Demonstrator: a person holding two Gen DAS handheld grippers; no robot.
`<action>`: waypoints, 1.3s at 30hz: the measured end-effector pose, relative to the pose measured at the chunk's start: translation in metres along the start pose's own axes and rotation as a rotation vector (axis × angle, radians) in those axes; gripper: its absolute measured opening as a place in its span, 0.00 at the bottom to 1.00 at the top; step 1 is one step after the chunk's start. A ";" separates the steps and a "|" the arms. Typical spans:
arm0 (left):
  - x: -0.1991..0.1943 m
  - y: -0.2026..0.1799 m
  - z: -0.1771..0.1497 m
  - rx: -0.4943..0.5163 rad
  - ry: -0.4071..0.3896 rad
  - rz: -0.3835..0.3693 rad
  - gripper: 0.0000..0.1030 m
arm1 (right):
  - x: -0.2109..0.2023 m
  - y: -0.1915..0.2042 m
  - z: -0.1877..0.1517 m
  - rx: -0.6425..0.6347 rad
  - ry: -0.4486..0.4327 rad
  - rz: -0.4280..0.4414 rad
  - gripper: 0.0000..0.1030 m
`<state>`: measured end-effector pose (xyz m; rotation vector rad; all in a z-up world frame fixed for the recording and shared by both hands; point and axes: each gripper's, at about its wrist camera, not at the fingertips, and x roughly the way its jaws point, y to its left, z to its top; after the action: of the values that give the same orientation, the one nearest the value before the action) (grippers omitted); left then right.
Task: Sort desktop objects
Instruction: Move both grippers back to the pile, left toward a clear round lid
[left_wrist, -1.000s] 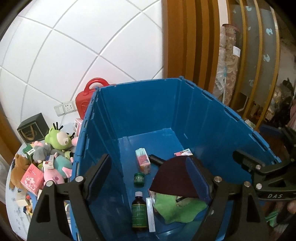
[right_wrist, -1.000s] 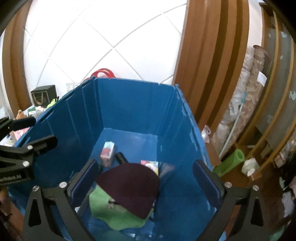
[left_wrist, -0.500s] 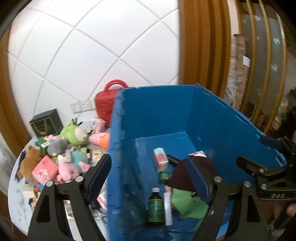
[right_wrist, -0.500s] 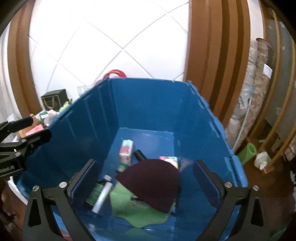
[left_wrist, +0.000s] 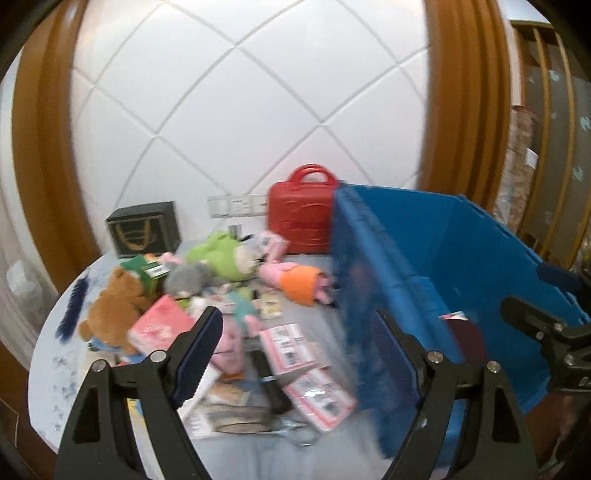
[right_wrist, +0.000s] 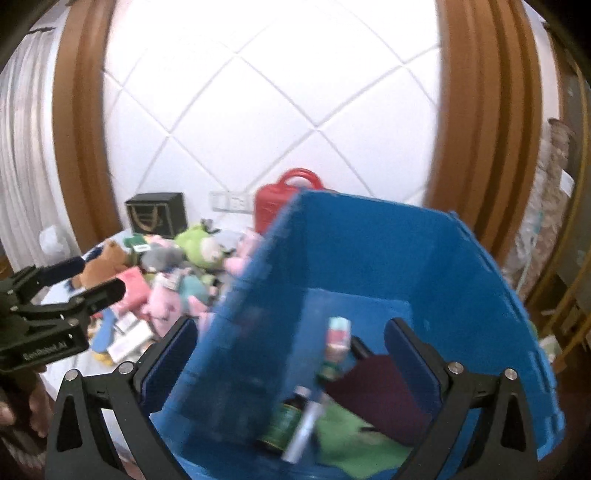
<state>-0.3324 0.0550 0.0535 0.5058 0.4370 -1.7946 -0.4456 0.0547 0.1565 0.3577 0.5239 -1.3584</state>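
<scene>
Both views are swinging off the blue crate (right_wrist: 369, 258) toward the table pile (left_wrist: 207, 295) — left gripper (left_wrist: 295, 347) and right gripper (right_wrist: 291, 350) both gaping wide and empty, probably hunting the next pick.

left gripper (left_wrist: 295, 354): black angular frame, dark-blue ribbed pads, silver screws showing
right gripper (right_wrist: 286, 354): matching black frame, blue pads, silver screws
marking: white lettering showing on left gripper's side, partly blurred
</scene>
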 end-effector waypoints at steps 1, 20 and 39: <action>0.000 0.014 -0.002 -0.007 0.002 0.007 0.80 | 0.003 0.017 0.003 -0.007 -0.003 0.010 1.00; 0.095 0.163 -0.089 0.000 0.278 0.017 0.80 | 0.120 0.188 -0.045 0.037 0.222 0.046 1.00; 0.198 0.123 -0.185 0.061 0.426 0.112 0.81 | 0.226 0.192 -0.172 -0.133 0.468 -0.093 1.00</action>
<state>-0.2403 -0.0373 -0.2140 0.9441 0.6331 -1.5937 -0.2547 -0.0050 -0.1219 0.5515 1.0242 -1.3216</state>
